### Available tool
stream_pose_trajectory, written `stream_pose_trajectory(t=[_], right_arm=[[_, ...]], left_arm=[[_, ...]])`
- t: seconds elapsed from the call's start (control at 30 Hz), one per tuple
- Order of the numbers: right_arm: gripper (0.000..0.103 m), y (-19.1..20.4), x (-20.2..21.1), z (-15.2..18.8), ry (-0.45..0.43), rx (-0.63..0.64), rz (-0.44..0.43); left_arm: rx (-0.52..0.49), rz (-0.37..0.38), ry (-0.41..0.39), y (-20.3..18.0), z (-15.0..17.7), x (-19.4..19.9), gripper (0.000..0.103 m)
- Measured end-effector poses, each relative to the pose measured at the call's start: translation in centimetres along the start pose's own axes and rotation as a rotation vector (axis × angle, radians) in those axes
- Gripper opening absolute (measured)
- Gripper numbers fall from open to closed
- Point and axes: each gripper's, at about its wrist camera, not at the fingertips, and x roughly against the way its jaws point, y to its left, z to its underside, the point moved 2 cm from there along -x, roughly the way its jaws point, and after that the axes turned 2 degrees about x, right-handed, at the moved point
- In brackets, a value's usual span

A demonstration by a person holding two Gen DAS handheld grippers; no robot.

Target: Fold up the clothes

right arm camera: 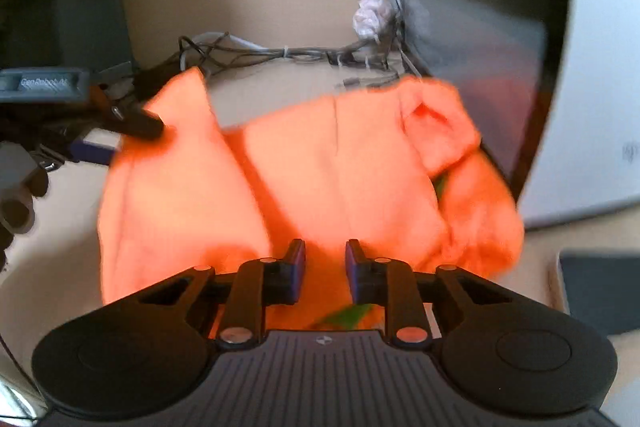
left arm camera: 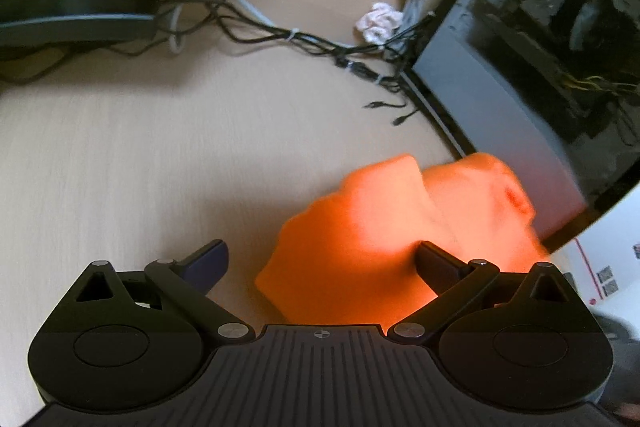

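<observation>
- Your left gripper (left arm camera: 322,261) is spread wide, its jaws far apart, nothing pinched between them.
- Its right finger (left arm camera: 438,267) lies over the near edge of the orange garment (left arm camera: 384,227); whether it presses the cloth you cannot tell from the left wrist view.
- Its left finger (left arm camera: 208,263) sits over bare table (left arm camera: 140,167), clear of the cloth.
- From the right wrist view, that left gripper (right arm camera: 132,135) shows at the left; one dark finger tip meets the garment (right arm camera: 320,179) at its raised left flap.
- Your right gripper (right arm camera: 325,267) is partly parted, a narrow gap between the blue pads (right arm camera: 298,267).
- Orange cloth fills that gap in the view, but the pads show daylight either side, so no firm pinch is visible.
- The garment is bunched on the table between both tools, blurred, with its right corner folded over and a green patch (right arm camera: 352,319) peeking near the right gripper.
- Far off lie tangled cables (left arm camera: 280,35) and a crumpled tissue (left arm camera: 378,21).
- The garment's right end sits just beside a PC case (left arm camera: 540,67).
</observation>
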Motion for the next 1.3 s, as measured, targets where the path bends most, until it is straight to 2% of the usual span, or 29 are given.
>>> stream_pose_trajectory(t=[0.07,0.17,0.2,0.23,0.3,0.37,0.47,0.63,0.7,0.73,0.83,0.93,1.0,1.07,1.1,1.13,1.2,1.3], right_arm=[[0.021,0.4,1.1,-0.2,-0.031,0.042,0.009],[0.026,1.9,3.5,-1.0,-0.129,0.122,-0.020],[0.038,2.6,4.4,-1.4,-0.169,0.158,-0.042],[0.055,3.5,5.0,-1.9,-0.204,0.199,-0.065],[0.070,5.1,5.0,-2.0,-0.217,0.253,-0.112],[0.071,6.1,3.6,-1.6,-0.175,0.272,-0.154],[0.073,5.7,0.5,0.0,-0.051,0.232,-0.170],[0.074,5.8,1.3,0.1,-0.049,0.253,-0.148],[0.077,7.2,2.2,-0.2,-0.094,0.341,-0.126],[0.083,7.9,2.7,-0.1,-0.122,0.393,-0.119],[0.087,10.0,2.9,0.2,-0.165,0.496,-0.140],[0.087,10.7,0.1,0.1,-0.119,0.497,-0.123],[0.087,10.5,-1.6,0.2,-0.090,0.502,-0.082],[0.087,10.4,-2.3,0.3,-0.084,0.521,-0.059],[0.081,10.2,-2.2,0.3,-0.089,0.523,-0.058],[0.071,9.5,-2.0,-0.1,-0.092,0.484,-0.074],[0.065,7.5,-1.7,-1.5,-0.081,0.328,-0.134],[0.064,2.7,-2.4,-3.4,-0.054,-0.007,-0.244]], left_arm=[[-0.021,0.000,0.003,-0.2,0.2,0.0,0.102],[-0.031,-0.075,0.029,0.1,0.2,-1.5,0.103],[-0.029,-0.085,0.039,0.2,0.2,-2.0,0.103],[-0.036,-0.087,0.048,0.2,0.0,-2.7,0.103],[-0.060,-0.092,0.064,-0.2,-0.3,-3.8,0.103],[-0.109,-0.102,0.060,-1.1,-0.7,-4.6,0.103],[-0.147,-0.123,0.047,-1.8,-1.2,-5.0,0.103],[-0.184,-0.133,0.029,-2.4,-0.9,-3.6,0.103],[-0.191,-0.145,0.024,-2.3,-0.8,-3.4,0.103],[-0.191,-0.148,0.022,-2.3,-0.8,-3.4,0.103],[-0.187,-0.153,0.020,-2.4,-0.7,-3.4,0.103],[-0.162,-0.136,0.013,-2.2,-0.7,-2.8,0.103],[-0.138,-0.116,0.007,-1.9,-0.7,-2.1,0.102],[-0.113,-0.096,0.000,-1.7,-0.7,-1.5,0.102],[-0.101,-0.086,-0.004,-1.6,-0.7,-1.2,0.102],[-0.089,-0.076,-0.007,-1.4,-0.7,-0.9,0.102],[-0.064,-0.056,-0.014,-1.2,-0.7,-0.2,0.102],[-0.016,-0.025,-0.021,-0.6,-0.7,0.3,0.102]])
